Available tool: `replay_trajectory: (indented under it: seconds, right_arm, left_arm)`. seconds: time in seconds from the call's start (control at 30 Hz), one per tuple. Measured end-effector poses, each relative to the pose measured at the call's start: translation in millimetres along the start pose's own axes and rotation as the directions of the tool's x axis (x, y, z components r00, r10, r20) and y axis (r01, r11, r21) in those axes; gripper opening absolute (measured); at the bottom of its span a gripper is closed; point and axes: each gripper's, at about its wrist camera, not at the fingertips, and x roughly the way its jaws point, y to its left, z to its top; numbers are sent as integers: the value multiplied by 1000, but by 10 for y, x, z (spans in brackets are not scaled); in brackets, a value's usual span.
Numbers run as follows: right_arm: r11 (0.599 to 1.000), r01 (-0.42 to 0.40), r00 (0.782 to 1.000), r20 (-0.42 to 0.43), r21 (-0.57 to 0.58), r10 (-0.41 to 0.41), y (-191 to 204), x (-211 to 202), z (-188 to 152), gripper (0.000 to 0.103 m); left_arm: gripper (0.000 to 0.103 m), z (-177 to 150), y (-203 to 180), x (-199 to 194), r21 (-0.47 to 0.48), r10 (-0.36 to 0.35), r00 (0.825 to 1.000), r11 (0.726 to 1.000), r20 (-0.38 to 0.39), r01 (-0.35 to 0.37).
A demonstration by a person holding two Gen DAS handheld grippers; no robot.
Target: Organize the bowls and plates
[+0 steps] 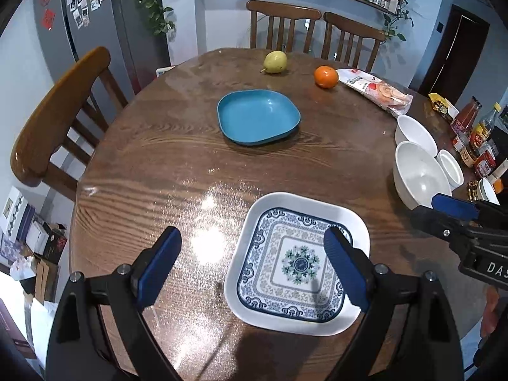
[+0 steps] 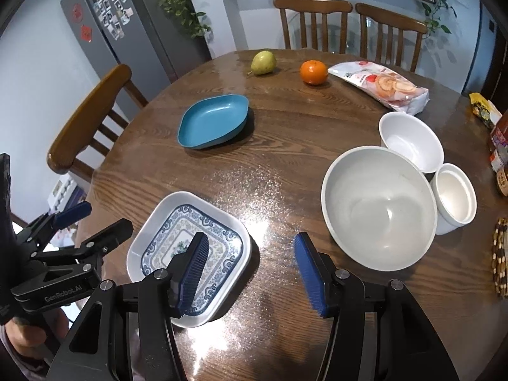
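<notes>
I have both grippers angled steeply down over the near edge of the round wooden table [image 1: 152, 158]. My left gripper [image 1: 254, 266] fills the bottom of its own view with the jaws spread wide and nothing between the pads; its right pad overlaps the patterned square plate [image 1: 298, 263] in the picture, but I can't tell that it touches. In the right wrist view, my right gripper [image 2: 250, 270] sits low centre, jaws about half apart, empty, with bare wood in the gap and the same plate [image 2: 165, 222] behind its left finger. At the lower left of that view a hand grips the left tool, whose body reads "GenRobot.AI"; in the left view the right tool's side shows "DAS" at the right edge.

Further up on the right, a large white bowl [image 2: 377, 206] stands touching a smaller white bowl [image 2: 411, 141] and a small white cup [image 2: 455, 197]. The blue plate [image 1: 257, 117] lies mid-table. At the far edge are a pear [image 1: 275, 62], an orange [image 1: 326, 76] and a snack packet [image 1: 377, 92]; its print is too small to read.
</notes>
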Motion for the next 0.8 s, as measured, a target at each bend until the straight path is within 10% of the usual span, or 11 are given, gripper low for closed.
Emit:
replay_trajectory:
  seconds: [0.8]
  right_arm:
    - [1000,-2,998,57,20,1,22,363,929,57]
  left_arm:
    - [91,1060,166,606,-14,24,999,1000,38,-24]
